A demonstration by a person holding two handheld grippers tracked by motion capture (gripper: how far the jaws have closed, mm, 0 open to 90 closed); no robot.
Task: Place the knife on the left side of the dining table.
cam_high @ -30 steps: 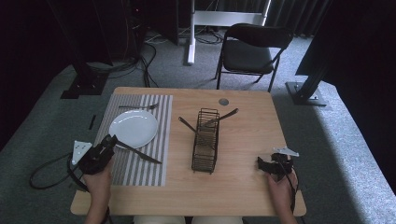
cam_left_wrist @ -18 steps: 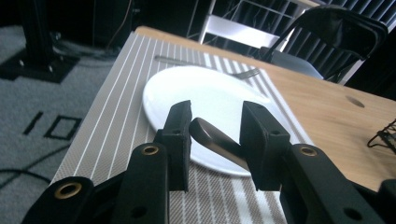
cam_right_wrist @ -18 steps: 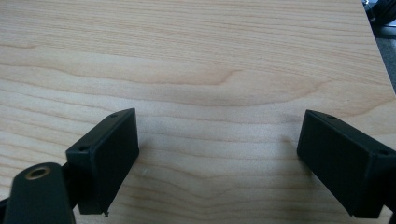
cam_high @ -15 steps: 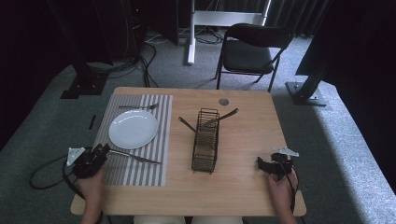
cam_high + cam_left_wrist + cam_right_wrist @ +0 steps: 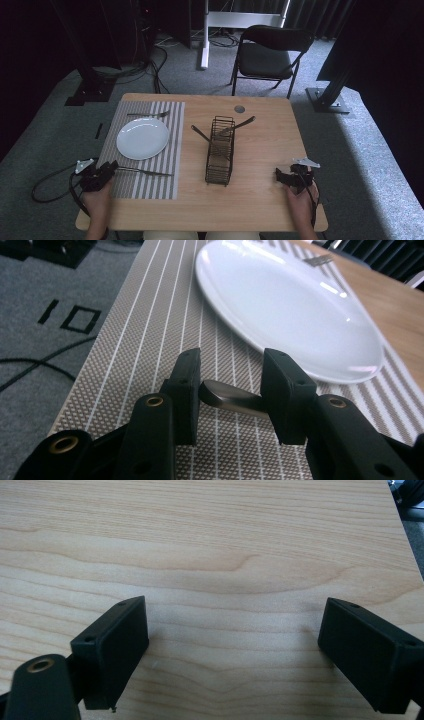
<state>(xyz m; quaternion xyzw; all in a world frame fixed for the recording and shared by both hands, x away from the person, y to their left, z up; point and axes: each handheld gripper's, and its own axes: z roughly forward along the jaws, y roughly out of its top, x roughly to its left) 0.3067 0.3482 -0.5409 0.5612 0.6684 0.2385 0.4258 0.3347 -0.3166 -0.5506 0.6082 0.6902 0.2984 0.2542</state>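
Observation:
A slim metal utensil [image 5: 147,172] lies flat on the striped placemat [image 5: 150,186], in front of the white plate [image 5: 143,138]. My left gripper [image 5: 112,168] sits low at the mat's left edge, around the utensil's handle end. In the left gripper view the handle tip [image 5: 225,396] lies on the mat between the jaws of my left gripper [image 5: 230,390]. The jaws have just been opening, and the pads do not press on it. The plate [image 5: 290,305] is just beyond. My right gripper [image 5: 285,176] rests open on bare wood near the table's front right, and the right gripper view shows nothing in my right gripper [image 5: 232,650].
A black wire rack [image 5: 220,155] stands mid-table with two utensils sticking out of its far end. A fork [image 5: 147,115] lies on the mat beyond the plate. A small round grommet [image 5: 239,108] is near the table's far edge. A folding chair [image 5: 270,55] stands behind the table.
My left gripper has moved down and towards the table's near-left edge. The utensil, held slanted above the mat before, now lies flat on it. The right gripper has stayed in place.

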